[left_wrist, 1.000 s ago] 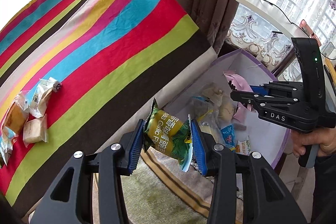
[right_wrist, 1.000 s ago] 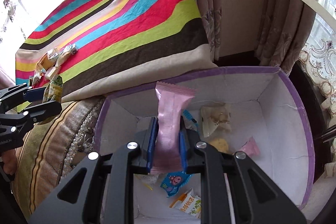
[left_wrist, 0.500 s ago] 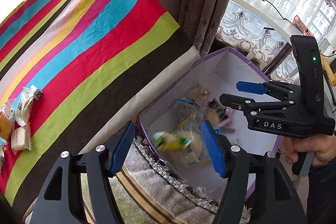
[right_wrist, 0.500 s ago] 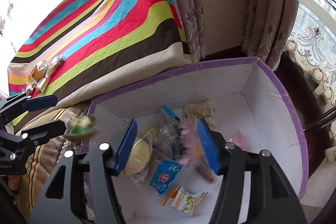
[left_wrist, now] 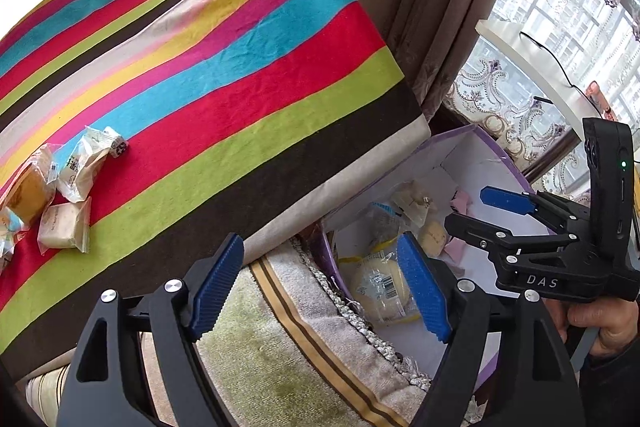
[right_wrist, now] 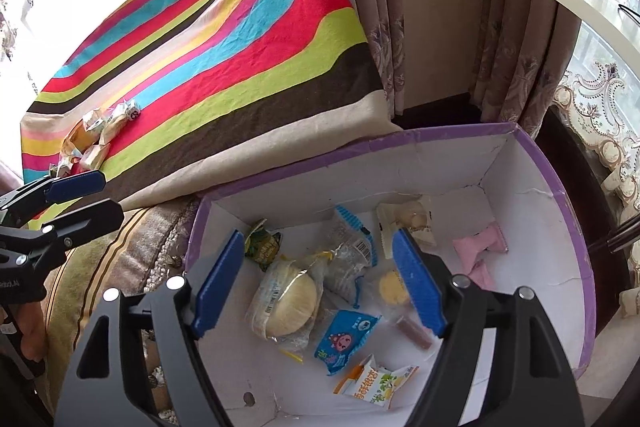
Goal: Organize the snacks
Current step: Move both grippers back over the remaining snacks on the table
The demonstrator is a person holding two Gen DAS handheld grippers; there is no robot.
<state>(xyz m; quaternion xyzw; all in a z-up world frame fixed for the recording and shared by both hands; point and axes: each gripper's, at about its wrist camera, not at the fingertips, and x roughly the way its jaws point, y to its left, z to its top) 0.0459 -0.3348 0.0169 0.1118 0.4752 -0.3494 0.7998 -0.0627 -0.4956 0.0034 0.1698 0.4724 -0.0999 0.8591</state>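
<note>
1. Both grippers are empty right now. My left gripper (left_wrist: pixel 320 287) has its jaws opening with nothing between them, and it hangs over the near edge of the purple box (right_wrist: pixel 440 137). My right gripper (right_wrist: pixel 318 281) is also opening, right above the inside of the box, nothing pinched.
2. The box is already filling up: the green pack (right_wrist: pixel 262 247) sits in the near-left corner, the pink packs (right_wrist: pixel 480 251) by the right wall, the round yellow bun (right_wrist: pixel 286 301) in the middle.
3. What's left is the small pile of wrapped snacks (left_wrist: pixel 52 195) on the striped cloth (left_wrist: pixel 224 87), well apart from the box.
4. So I reckon the next step is going back for those. My tip: let the jaws finish opening before reaching.
5. Grab each wrapper across its middle, not the crinkly end, since those bags look slippery.
6. One per gripper keeps it tidy.
</note>
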